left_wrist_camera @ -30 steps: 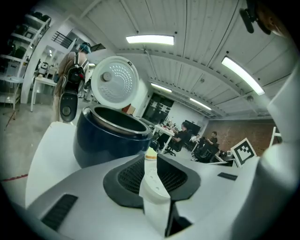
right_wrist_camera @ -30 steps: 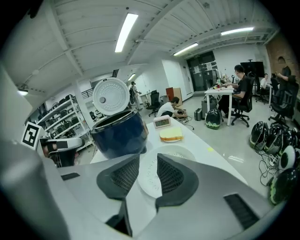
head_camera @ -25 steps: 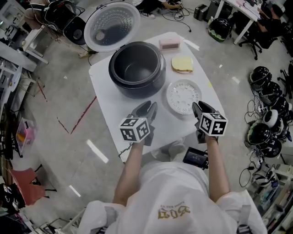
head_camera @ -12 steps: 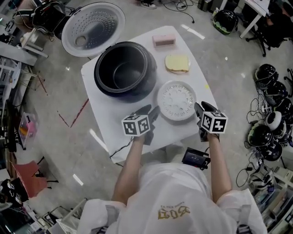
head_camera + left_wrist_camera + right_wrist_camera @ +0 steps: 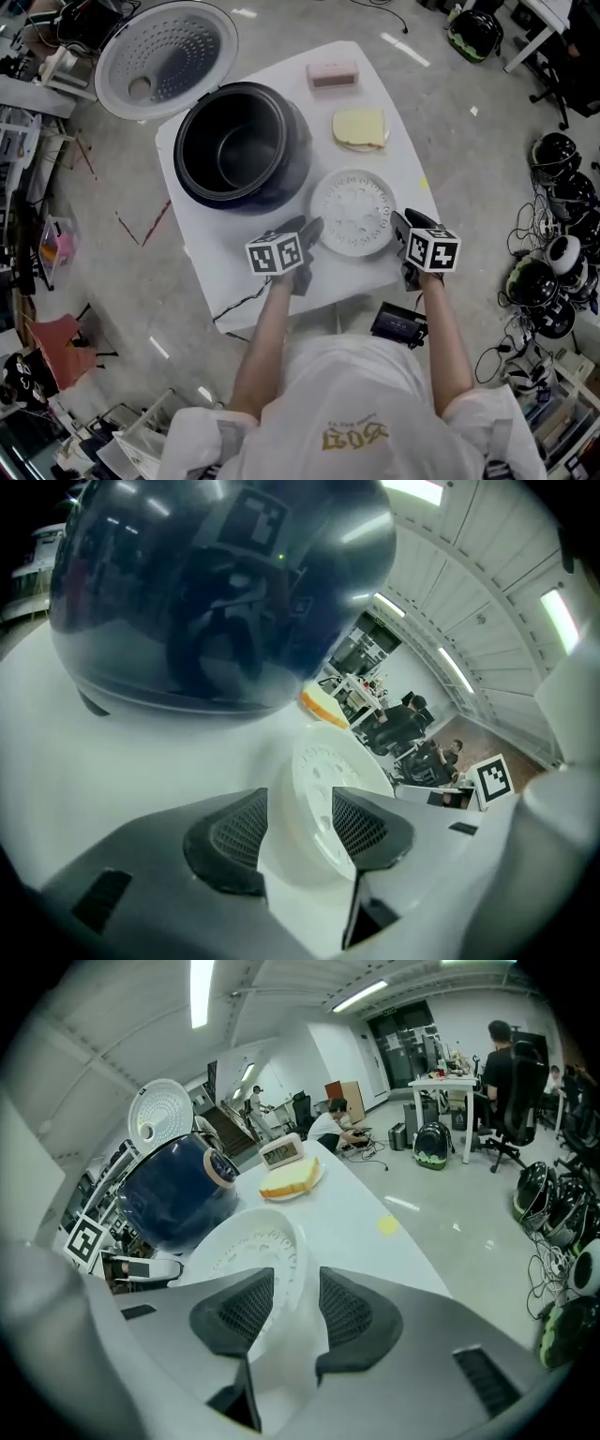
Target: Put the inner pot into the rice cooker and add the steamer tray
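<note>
The white perforated steamer tray (image 5: 354,211) lies flat on the white table, right of the dark rice cooker (image 5: 281,173), which stands open with a dark inside. My left gripper (image 5: 308,231) is at the tray's near-left rim and my right gripper (image 5: 404,228) at its near-right rim. In the left gripper view the tray (image 5: 323,766) has its rim between the jaws of the left gripper (image 5: 300,801). In the right gripper view the tray (image 5: 251,1246) sits likewise in the right gripper (image 5: 296,1283). Both sets of jaws have just been opening, and the pads stand off the rim.
The cooker's lid (image 5: 164,56) is swung back past the table's far-left corner. A pink box (image 5: 332,75) and a yellow slab on a plate (image 5: 361,128) sit at the far side. Bare table (image 5: 202,234) lies left of my left gripper. Helmets (image 5: 553,155) crowd the floor at right.
Both grippers have sunk toward the table and closed in on the tray's near rim from either side. The tray and cooker have not moved on the table.
</note>
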Available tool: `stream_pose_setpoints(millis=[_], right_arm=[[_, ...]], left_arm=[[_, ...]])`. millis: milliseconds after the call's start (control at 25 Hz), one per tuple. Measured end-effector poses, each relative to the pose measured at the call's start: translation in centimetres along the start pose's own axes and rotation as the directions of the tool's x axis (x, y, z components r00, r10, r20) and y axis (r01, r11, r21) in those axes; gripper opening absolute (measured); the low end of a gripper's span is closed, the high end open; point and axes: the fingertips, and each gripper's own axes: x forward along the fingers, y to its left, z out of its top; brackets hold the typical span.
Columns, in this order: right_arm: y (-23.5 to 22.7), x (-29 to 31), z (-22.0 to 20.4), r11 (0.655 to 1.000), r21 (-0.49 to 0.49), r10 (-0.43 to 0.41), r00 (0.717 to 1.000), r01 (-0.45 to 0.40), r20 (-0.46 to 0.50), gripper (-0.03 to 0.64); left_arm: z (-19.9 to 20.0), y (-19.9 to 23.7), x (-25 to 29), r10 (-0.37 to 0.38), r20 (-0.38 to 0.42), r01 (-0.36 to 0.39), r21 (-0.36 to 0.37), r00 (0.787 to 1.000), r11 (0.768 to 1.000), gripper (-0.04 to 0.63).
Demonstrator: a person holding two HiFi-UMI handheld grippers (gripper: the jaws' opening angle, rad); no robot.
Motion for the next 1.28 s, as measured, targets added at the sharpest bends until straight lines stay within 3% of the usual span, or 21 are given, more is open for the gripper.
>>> stream_pose_setpoints(millis=[400, 560, 680, 800, 1280], right_arm=[[-0.3, 1.6, -0.7, 0.999, 0.011, 0.032, 0.999, -0.031, -0.035, 0.140], [0.1, 1.9, -0.8, 0.998, 0.025, 0.052, 0.998, -0.051, -0.043, 0.136], [0.4, 2.1, -1.0, 0.996, 0.051, 0.081, 0.995, -0.079, -0.050, 0.094], [0.5, 2.0, -1.1, 0.994, 0.063, 0.093, 0.994, -0.089, -0.061, 0.091], [0.7, 0.3, -0.6, 0.990, 0.096, 0.110, 0.992, -0.104, -0.060, 0.075]], left_arm=[[-0.1, 0.7, 0.9, 0.030, 0.015, -0.030, -0.023, 0.999, 0.999, 0.221], [-0.2, 0.7, 1.1, 0.032, 0.005, -0.032, -0.013, 0.999, 0.999, 0.184], [-0.1, 0.6, 1.3, 0.030, 0.014, -0.030, -0.008, 0.999, 1.000, 0.166], [-0.2, 0.1, 1.4, 0.016, 0.001, -0.016, -0.004, 1.000, 1.000, 0.093], [0.0, -1.3, 0.7, -0.009, -0.023, 0.008, -0.031, 1.000, 0.999, 0.075]])
